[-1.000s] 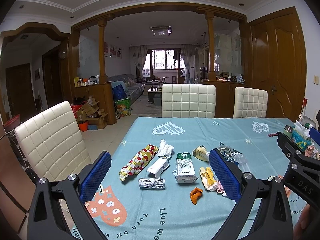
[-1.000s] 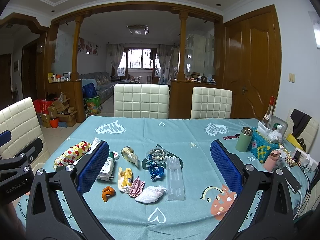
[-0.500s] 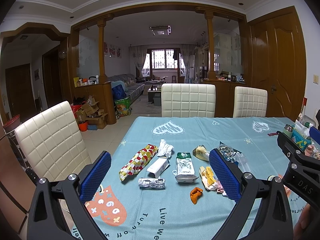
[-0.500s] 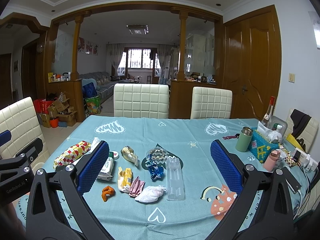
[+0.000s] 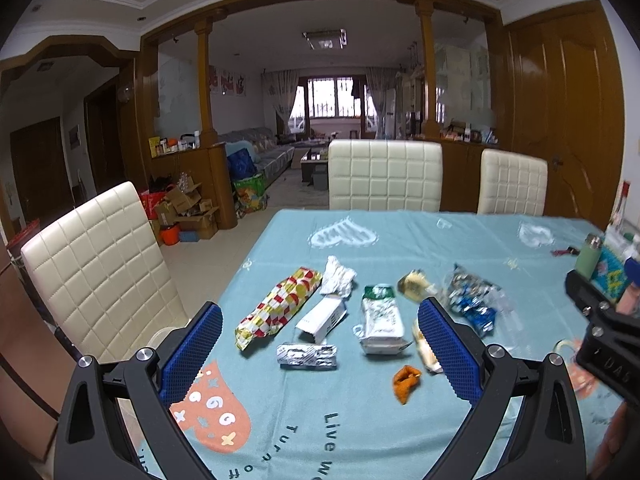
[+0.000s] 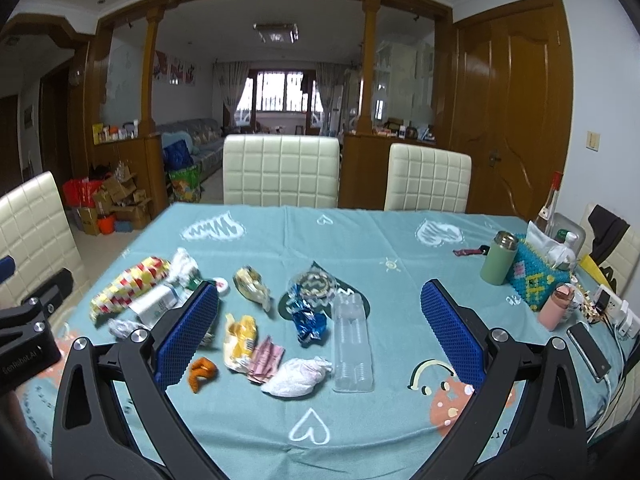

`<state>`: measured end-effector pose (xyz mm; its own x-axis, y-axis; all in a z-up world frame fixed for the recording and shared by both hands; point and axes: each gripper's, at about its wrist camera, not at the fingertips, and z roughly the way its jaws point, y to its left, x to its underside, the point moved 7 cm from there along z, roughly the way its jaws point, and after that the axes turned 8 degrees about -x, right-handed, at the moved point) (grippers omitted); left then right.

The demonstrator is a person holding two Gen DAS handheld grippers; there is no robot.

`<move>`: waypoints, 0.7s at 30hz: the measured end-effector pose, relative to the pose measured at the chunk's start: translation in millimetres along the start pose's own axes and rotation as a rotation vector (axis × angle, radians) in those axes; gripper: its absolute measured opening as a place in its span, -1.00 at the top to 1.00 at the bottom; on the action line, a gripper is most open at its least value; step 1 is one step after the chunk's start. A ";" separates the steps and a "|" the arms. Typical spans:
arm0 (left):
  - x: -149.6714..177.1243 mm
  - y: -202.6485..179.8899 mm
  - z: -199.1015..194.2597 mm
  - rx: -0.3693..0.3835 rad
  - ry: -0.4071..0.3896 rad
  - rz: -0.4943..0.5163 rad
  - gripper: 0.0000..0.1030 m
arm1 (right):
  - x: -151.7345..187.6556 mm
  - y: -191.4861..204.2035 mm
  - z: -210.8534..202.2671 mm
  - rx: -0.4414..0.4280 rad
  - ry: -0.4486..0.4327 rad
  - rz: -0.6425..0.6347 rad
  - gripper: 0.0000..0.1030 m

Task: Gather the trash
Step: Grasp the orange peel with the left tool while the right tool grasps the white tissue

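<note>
Left gripper [image 5: 320, 344]: held spread wide above the near edge of the worktop [image 5: 420, 240], nothing between the blue pads; it is judged to be kept open and level so that a first piece can be chosen.
Right gripper [image 6: 320, 328]: likewise held wide apart and empty, above the near middle of the worktop.
Trash, left part: a red-and-yellow checked wrapper [image 5: 280, 306], a white carton [image 5: 322, 318], a crumpled tissue [image 5: 338, 276], a silver foil pack [image 5: 307, 356], a green-and-white pouch [image 5: 380, 318] and an orange scrap [image 5: 406, 378] are seen lying loose and flat on the cloth.
Trash, right part: a clear plastic tray [image 6: 352, 344], a blue foil wrapper [image 6: 310, 322], a white bag [image 6: 294, 372], pink wrappers [image 6: 266, 358] and a yellow packet [image 6: 240, 336] are scattered close together.
Placement: no bin is shown; the pieces are judged not yet collected.
Left view only: the foil pack and pouch are seen unobstructed.
Right view only: a green flask [image 6: 498, 258], a beaded tissue box [image 6: 536, 276] and a phone [image 6: 588, 346], kept apart at the far right edge and judged not to be trash.
</note>
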<state>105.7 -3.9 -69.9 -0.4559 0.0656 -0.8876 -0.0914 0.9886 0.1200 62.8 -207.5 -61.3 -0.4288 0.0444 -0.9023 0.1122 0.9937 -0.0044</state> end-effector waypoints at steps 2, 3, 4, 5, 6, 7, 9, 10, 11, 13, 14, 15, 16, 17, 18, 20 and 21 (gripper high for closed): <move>11.7 1.6 21.2 -0.012 0.051 0.014 -0.86 | 11.8 -9.0 17.7 0.019 0.044 -0.006 -0.94; 16.7 1.9 28.6 -0.006 0.073 0.016 -0.86 | 18.3 -13.9 26.4 0.025 0.074 -0.005 -0.94; 26.7 0.9 41.4 0.011 0.117 0.022 -0.86 | 27.3 -19.2 37.8 0.025 0.118 -0.004 -0.94; 37.4 -2.4 53.1 0.030 0.157 0.037 -0.86 | 40.6 -25.2 53.5 0.004 0.185 0.001 -0.94; 43.4 -5.6 59.2 0.038 0.177 0.049 -0.86 | 53.2 -30.8 67.8 -0.019 0.248 0.010 -0.94; 55.8 -12.4 70.1 0.051 0.224 0.078 -0.86 | 64.6 -34.6 78.8 -0.030 0.297 0.017 -0.94; 71.7 -24.1 82.6 0.076 0.278 0.099 -0.86 | 83.1 -39.3 95.4 -0.040 0.366 0.019 -0.91; 81.2 -33.4 88.2 0.102 0.310 0.111 -0.86 | 92.0 -39.8 102.9 -0.046 0.393 0.019 -0.87; 87.0 -40.5 91.6 0.119 0.331 0.125 -0.86 | 101.5 -38.9 111.1 -0.059 0.427 0.023 -0.85; 97.3 -57.7 99.2 0.134 0.356 0.165 -0.86 | 114.6 -34.1 122.6 -0.101 0.476 0.037 -0.78; 99.9 -63.1 101.8 0.136 0.362 0.179 -0.86 | 120.2 -30.5 128.9 -0.127 0.504 0.046 -0.70; 101.9 -67.8 104.0 0.141 0.368 0.191 -0.86 | 123.0 -25.4 131.9 -0.140 0.517 0.046 -0.62; 103.8 -72.9 107.7 0.147 0.376 0.201 -0.86 | 125.3 -22.1 135.0 -0.151 0.523 0.043 -0.59; 105.1 -77.0 111.2 0.150 0.382 0.207 -0.86 | 126.3 -18.5 137.7 -0.163 0.526 0.035 -0.59; 105.0 -79.1 113.7 0.152 0.389 0.212 -0.86 | 126.4 -16.3 140.1 -0.169 0.524 0.026 -0.59; 105.2 -84.7 121.6 0.158 0.403 0.214 -0.86 | 124.0 -11.9 143.6 -0.185 0.514 0.013 -0.55; 106.0 -87.0 125.9 0.163 0.413 0.212 -0.86 | 122.7 -9.9 145.0 -0.190 0.509 0.009 -0.49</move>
<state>176.8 -65.8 -230.4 -0.7657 0.2408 -0.5964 0.1658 0.9698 0.1786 139.0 -226.8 -234.5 -0.8137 0.0508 -0.5791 -0.0260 0.9920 0.1235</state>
